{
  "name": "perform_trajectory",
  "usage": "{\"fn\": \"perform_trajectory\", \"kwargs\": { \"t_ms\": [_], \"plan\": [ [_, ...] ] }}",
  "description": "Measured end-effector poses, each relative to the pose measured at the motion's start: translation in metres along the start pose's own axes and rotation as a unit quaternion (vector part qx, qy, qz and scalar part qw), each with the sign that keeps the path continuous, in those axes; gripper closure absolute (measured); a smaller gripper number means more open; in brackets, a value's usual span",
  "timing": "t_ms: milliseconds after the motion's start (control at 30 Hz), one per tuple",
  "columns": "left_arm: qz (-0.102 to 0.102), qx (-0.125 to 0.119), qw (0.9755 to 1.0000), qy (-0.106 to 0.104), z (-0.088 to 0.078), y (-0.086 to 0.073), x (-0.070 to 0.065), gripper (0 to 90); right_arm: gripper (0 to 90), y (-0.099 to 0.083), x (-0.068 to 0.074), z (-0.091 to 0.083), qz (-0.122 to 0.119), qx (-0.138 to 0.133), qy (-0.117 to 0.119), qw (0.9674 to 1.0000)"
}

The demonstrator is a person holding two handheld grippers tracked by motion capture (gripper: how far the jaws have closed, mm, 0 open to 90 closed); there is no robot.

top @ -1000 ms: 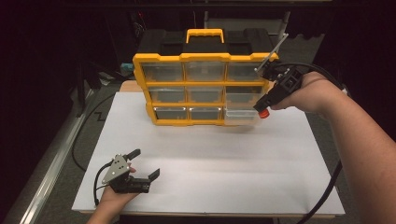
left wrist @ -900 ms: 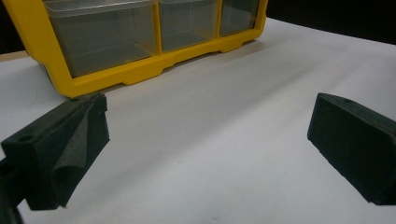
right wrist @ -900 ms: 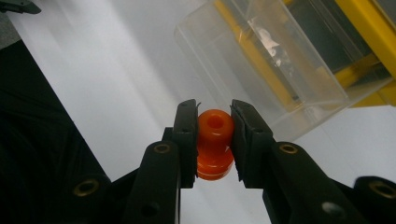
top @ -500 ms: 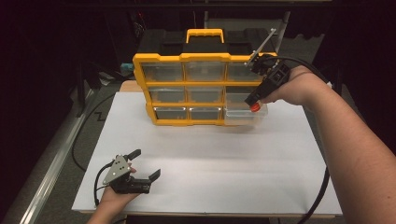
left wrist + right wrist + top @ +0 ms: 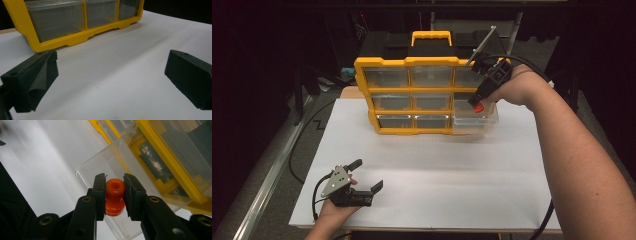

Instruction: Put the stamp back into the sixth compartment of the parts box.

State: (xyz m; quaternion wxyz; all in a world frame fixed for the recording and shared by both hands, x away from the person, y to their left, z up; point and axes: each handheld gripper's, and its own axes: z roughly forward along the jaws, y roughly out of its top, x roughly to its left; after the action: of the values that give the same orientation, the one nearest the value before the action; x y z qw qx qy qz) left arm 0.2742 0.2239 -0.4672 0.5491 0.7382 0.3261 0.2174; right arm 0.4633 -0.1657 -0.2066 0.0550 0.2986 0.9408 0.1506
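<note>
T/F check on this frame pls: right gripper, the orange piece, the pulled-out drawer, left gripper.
1. The right gripper is shut on the orange piece. True.
2. The orange piece lies on the white board. False: it is held above the clear drawer, pulled out of the yellow organizer.
3. The left gripper holds a drawer. False: its jaws stand open, nothing between them.
4. The pulled-out drawer is in the bottom row, at the right. True.
5. The organizer has a yellow carry handle. True.
</note>
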Motion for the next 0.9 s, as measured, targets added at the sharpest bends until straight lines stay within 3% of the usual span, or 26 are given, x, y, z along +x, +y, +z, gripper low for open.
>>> {"fn": "perform_trajectory", "kwargs": {
  "t_ms": [367, 700, 900],
  "plan": [
    [0.005, 0.002, 1.0, -0.001, -0.001, 0.0, 0.0, 0.4, 74.1, -0.001, -0.003, 0.007, 0.003, 0.0, -0.023, 0.9997],
    [0.005, -0.001, 1.0, -0.001, -0.003, 0.0, -0.001, 0.4, 74.0, -0.008, -0.007, 0.031, 0.001, 0.013, -0.025, 0.9996],
    [0.009, 0.002, 1.0, -0.003, -0.002, 0.0, -0.002, 0.4, 74.0, -0.008, -0.009, 0.036, 0.0, 0.013, -0.027, 0.9995]
  ]
}}
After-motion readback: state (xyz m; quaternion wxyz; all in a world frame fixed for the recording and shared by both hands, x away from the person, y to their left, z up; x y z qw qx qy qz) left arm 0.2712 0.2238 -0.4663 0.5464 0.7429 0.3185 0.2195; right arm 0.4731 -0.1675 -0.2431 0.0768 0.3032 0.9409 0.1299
